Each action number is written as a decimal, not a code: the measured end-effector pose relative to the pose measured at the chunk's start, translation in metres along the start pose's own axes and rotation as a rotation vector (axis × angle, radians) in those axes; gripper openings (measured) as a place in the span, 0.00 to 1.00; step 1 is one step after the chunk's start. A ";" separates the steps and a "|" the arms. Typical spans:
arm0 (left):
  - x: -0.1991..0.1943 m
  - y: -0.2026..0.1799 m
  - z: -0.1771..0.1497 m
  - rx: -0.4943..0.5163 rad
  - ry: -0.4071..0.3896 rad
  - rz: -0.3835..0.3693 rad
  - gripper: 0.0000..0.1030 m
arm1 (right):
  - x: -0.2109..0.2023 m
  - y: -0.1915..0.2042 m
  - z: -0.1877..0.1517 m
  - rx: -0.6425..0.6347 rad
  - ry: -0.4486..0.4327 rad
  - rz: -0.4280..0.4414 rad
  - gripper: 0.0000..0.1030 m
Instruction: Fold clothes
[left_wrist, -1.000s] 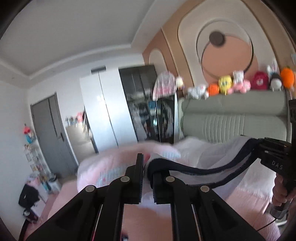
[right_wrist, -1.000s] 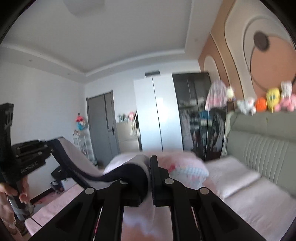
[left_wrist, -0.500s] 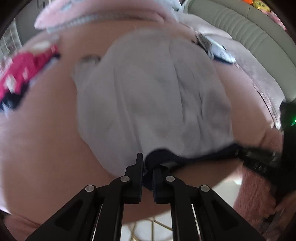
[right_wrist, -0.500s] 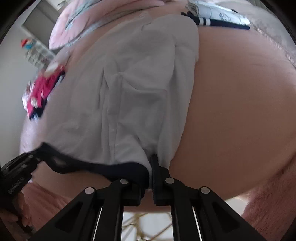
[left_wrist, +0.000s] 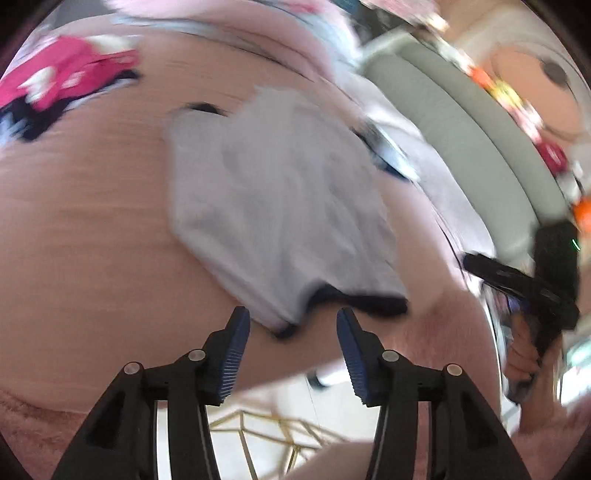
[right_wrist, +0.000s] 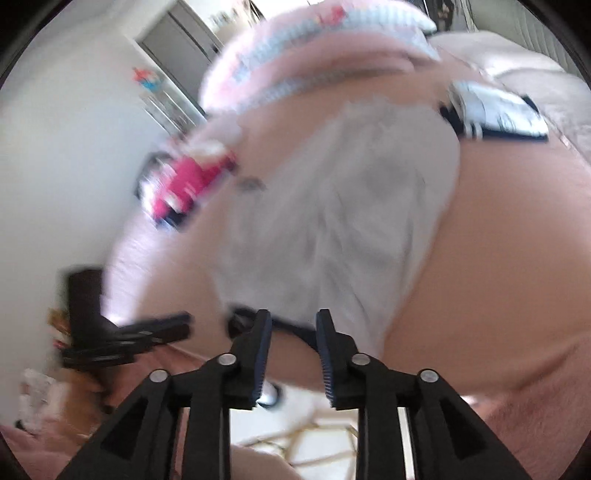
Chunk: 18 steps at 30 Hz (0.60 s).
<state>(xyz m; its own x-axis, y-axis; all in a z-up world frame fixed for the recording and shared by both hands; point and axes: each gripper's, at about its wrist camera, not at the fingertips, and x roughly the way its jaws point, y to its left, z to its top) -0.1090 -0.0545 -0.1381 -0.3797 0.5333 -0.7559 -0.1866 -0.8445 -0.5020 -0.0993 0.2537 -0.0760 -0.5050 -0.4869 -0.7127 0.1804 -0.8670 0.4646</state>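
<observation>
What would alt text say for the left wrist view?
A pale grey garment with a dark waistband lies spread on a pink bed, just beyond the left gripper, whose fingers are opening with nothing between them. The right gripper shows at right.

Both handheld tools look alike: the matte black plastic left gripper (left_wrist: 291, 325) and the matte black plastic right gripper (right_wrist: 293, 328) each carry two angular linkage arms with triangular cut-outs, pinned by round silver rivets. Ribbed blue rubber pads (left_wrist: 232, 356) line the inner faces of the fingers. A small green light glows on the right gripper's body.
</observation>
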 end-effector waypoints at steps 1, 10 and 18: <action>0.004 0.007 0.004 -0.028 -0.011 0.028 0.44 | -0.001 0.001 0.010 0.008 -0.036 -0.009 0.45; 0.046 0.049 0.047 -0.251 -0.097 0.097 0.44 | 0.101 -0.035 0.046 0.045 0.084 -0.298 0.49; 0.074 0.029 0.060 -0.222 -0.055 0.082 0.05 | 0.117 -0.022 0.044 -0.038 0.127 -0.338 0.08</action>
<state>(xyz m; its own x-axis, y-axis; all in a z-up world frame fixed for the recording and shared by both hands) -0.1972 -0.0422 -0.1835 -0.4351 0.4550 -0.7770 0.0486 -0.8498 -0.5248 -0.1999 0.2199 -0.1465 -0.4330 -0.1797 -0.8833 0.0534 -0.9833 0.1738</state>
